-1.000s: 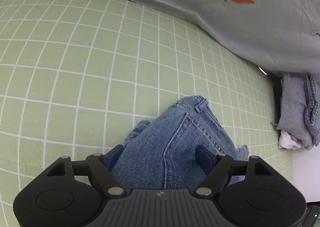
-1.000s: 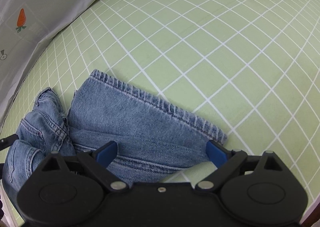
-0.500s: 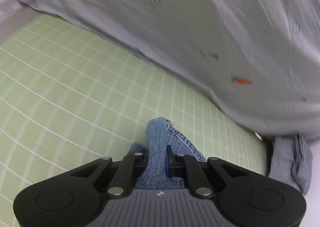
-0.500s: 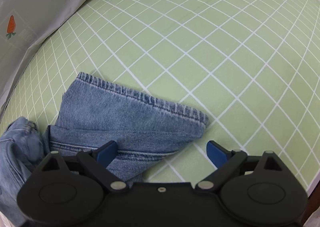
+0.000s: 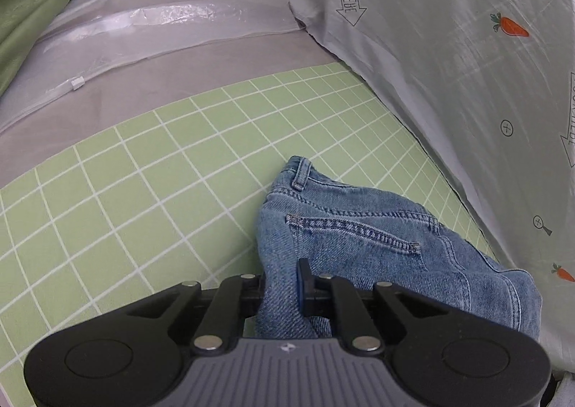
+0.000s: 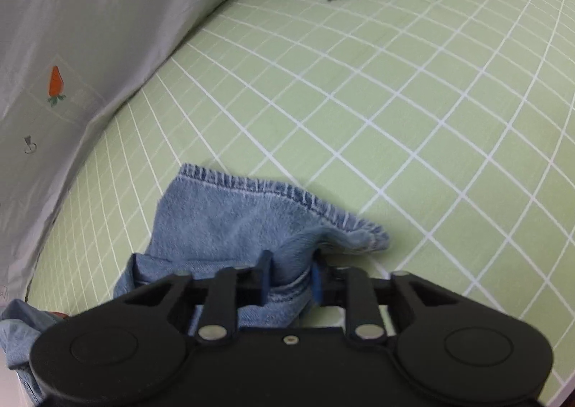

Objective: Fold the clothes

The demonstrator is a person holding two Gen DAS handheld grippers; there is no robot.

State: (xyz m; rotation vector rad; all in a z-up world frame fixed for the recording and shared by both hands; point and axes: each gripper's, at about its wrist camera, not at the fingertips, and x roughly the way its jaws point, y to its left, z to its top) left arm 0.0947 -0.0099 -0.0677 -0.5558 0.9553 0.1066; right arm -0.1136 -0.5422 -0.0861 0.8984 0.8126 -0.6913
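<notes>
On the green checked sheet [image 6: 377, 91], the jeans [image 5: 359, 238] are pinched at six o'clock by the left gripper [image 5: 282, 286], while the right gripper [image 6: 291, 277] is closing, hem bunched between its fingers.

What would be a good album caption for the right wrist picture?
Right gripper closing on the hem end of blue jeans, denim bunched between its fingers, over a green checked sheet.

Your left gripper [image 5: 282, 286] — black linkage arms, silver pivot pins, ribbed grey housing, blue pads. Right gripper [image 6: 290, 276] — all-black body, centre screw, blue pads [image 6: 316, 283].
</notes>
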